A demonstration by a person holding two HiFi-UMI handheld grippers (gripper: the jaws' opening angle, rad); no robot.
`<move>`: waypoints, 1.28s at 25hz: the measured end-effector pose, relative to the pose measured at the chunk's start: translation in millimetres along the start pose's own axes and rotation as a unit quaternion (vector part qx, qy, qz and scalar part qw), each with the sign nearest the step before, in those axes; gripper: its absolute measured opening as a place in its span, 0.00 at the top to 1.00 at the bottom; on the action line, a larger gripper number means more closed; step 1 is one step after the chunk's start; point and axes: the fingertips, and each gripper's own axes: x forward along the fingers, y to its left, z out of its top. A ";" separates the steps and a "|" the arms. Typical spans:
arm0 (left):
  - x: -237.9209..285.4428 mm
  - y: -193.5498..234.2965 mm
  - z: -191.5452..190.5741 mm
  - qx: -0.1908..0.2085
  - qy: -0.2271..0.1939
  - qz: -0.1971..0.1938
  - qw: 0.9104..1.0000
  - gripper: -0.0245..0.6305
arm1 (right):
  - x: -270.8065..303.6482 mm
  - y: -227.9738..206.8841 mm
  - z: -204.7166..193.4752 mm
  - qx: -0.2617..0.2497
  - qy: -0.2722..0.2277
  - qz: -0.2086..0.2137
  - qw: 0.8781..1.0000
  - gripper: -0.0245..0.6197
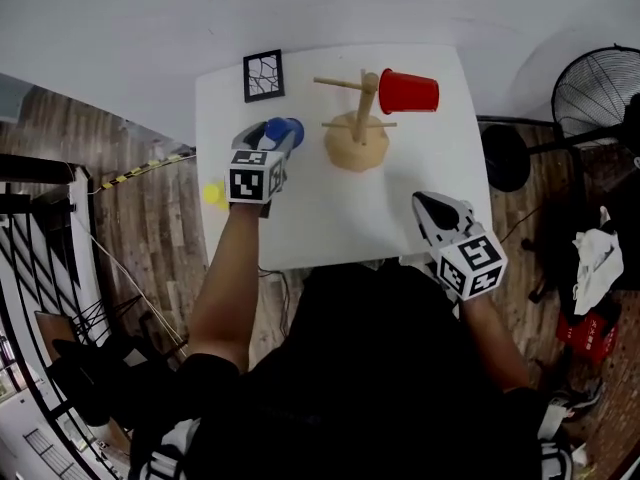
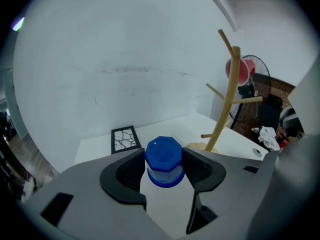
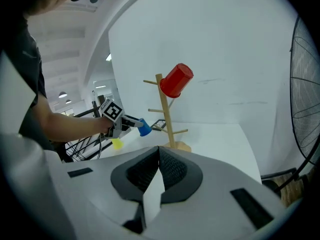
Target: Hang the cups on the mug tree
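Holding the blue cup (image 2: 163, 156) clamped between the pads of my left gripper (image 1: 272, 143), I have it clear of the worktop (image 1: 330, 213), left of the mug tree (image 1: 358, 123), its mouth seemingly turned away from me to slide over a free peg. The red cup (image 1: 408, 91) already hangs on a far peg. My right gripper (image 3: 159, 159) rests closed and empty at the near right, out of the way. A yellow cup (image 1: 214, 195) waits at the left edge.

We saw the mug tree (image 1: 357, 140) on the counter (image 1: 330, 218) | one cup (image 1: 408, 91) on its right peg | framed card (image 1: 264, 75) behind-left | second cup (image 1: 285, 130) left of it
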 end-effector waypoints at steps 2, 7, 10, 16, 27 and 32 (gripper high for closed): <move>-14.7 1.6 7.3 -0.018 -0.018 0.003 1.000 0.59 | 2.9 0.2 6.5 -0.007 -0.007 0.008 1.000 0.95; -48.7 0.4 23.2 -0.037 -0.054 0.011 0.998 0.59 | 10.7 1.7 19.1 -0.018 -0.018 0.026 0.999 0.95; -62.8 -11.2 27.3 -0.048 -0.063 0.002 0.997 0.59 | 14.2 -0.9 26.9 -0.025 -0.023 0.032 0.999 0.95; -85.2 -34.6 40.2 -0.041 -0.079 -0.010 0.996 0.59 | 22.0 -4.6 49.6 -0.040 -0.039 0.043 0.998 0.95; -124.7 -40.2 100.2 -0.098 -0.157 -0.033 0.982 0.59 | 31.5 2.6 60.7 -0.051 -0.048 0.072 0.995 0.95; -136.1 -33.7 129.5 -0.170 -0.198 -0.065 0.963 0.59 | 30.1 8.9 53.0 -0.048 -0.044 0.083 0.994 0.95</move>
